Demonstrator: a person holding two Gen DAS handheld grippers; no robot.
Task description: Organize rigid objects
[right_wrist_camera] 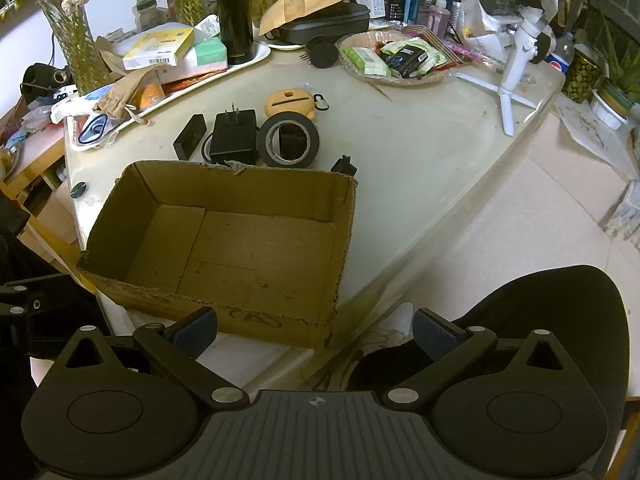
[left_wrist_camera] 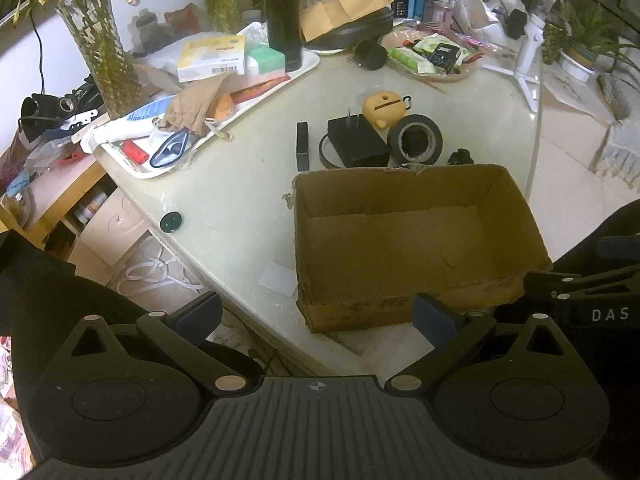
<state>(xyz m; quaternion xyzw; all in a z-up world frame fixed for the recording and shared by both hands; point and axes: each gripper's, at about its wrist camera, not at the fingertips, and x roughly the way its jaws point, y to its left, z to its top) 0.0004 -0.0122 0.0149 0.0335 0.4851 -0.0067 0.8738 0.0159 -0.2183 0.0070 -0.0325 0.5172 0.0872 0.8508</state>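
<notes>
An open cardboard box (left_wrist_camera: 404, 196) (right_wrist_camera: 132, 184) stands empty at the table's near edge. Behind it lie a black power adapter (left_wrist_camera: 358, 142) (right_wrist_camera: 235, 136), a black tape roll (left_wrist_camera: 416, 140) (right_wrist_camera: 289, 141), a small black box (left_wrist_camera: 302, 146) (right_wrist_camera: 190, 137), a yellow case (left_wrist_camera: 384, 108) (right_wrist_camera: 290, 102) and a small black clip (left_wrist_camera: 460, 157) (right_wrist_camera: 344, 166). My left gripper (left_wrist_camera: 316, 316) is open and empty, in front of the box. My right gripper (right_wrist_camera: 314, 330) is open and empty, at the box's near right corner.
A white tray (left_wrist_camera: 280, 80) (right_wrist_camera: 262, 54) with boxes and a black bottle (left_wrist_camera: 283, 16) (right_wrist_camera: 234, 12) lies at the back left. A wicker plate (right_wrist_camera: 356, 70) of packets and a white tripod (right_wrist_camera: 516, 60) stand at the back right. A dark round cap (left_wrist_camera: 171, 222) lies left.
</notes>
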